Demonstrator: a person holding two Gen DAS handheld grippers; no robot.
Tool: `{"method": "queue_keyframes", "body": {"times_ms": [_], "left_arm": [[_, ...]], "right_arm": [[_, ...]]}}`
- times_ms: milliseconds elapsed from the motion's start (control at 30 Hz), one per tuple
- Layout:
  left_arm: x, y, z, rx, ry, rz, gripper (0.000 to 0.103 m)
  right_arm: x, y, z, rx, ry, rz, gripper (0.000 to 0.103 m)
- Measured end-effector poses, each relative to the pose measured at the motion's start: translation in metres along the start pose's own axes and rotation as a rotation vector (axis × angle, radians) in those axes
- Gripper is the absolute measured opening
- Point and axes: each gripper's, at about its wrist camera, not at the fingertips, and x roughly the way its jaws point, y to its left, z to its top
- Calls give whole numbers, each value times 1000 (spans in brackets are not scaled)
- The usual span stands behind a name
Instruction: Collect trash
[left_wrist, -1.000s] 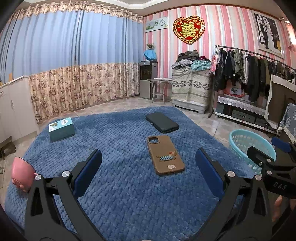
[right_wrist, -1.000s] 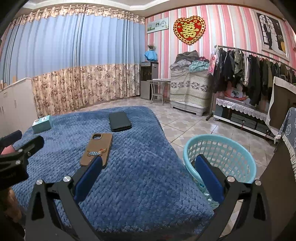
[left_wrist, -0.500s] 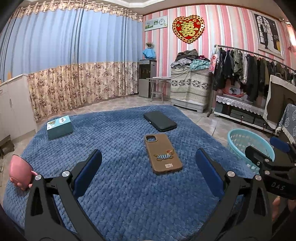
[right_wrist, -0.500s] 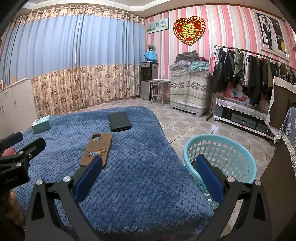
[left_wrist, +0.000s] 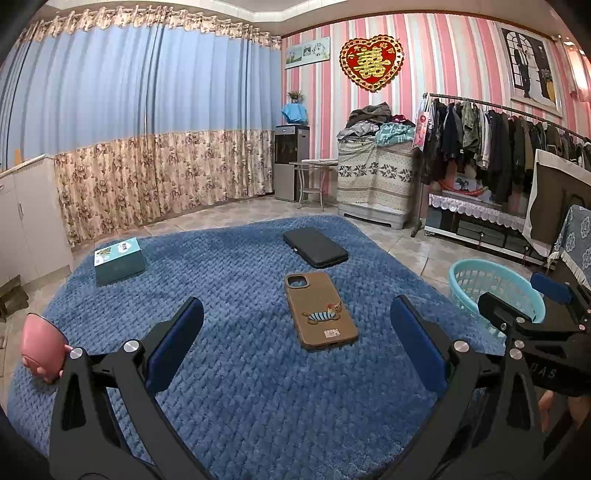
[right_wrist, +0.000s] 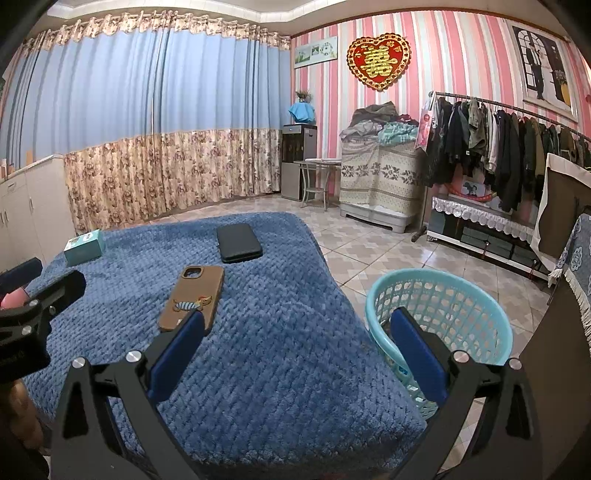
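Left view shifted slightly since earlier. Both hand-held grippers, left (left_wrist: 295, 343) and right (right_wrist: 295, 343), released, empty. Blue blanket (left_wrist: 240, 369) carries one brown phone case (left_wrist: 319, 311), one black case (left_wrist: 315, 246), one teal box (left_wrist: 119, 260), one pink object (left_wrist: 40, 349); one teal basket (right_wrist: 439, 314) alongside.

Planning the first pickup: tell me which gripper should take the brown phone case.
Left. The brown phone case lies centred between the open left gripper's fingers; the right gripper faces the teal basket with the case off to its side.

A brown phone case (left_wrist: 320, 311) with a striped cartoon is lying flat at frame centre; a teal basket (left_wrist: 495, 288) is standing upright, right.
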Motion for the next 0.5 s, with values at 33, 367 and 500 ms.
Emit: {"method": "queue_keyframes", "body": {"times_ms": [33,367,500], "left_arm": [[0,-1,0,4,-1,1,98],[-1,0,0,3,-1,0,98],[-3,0,1,6,-7,8,98]], "right_arm": [[0,0,0,0,0,0,98],[0,0,0,1,2,1,98],[0,0,0,0,-1,0,98]]}}
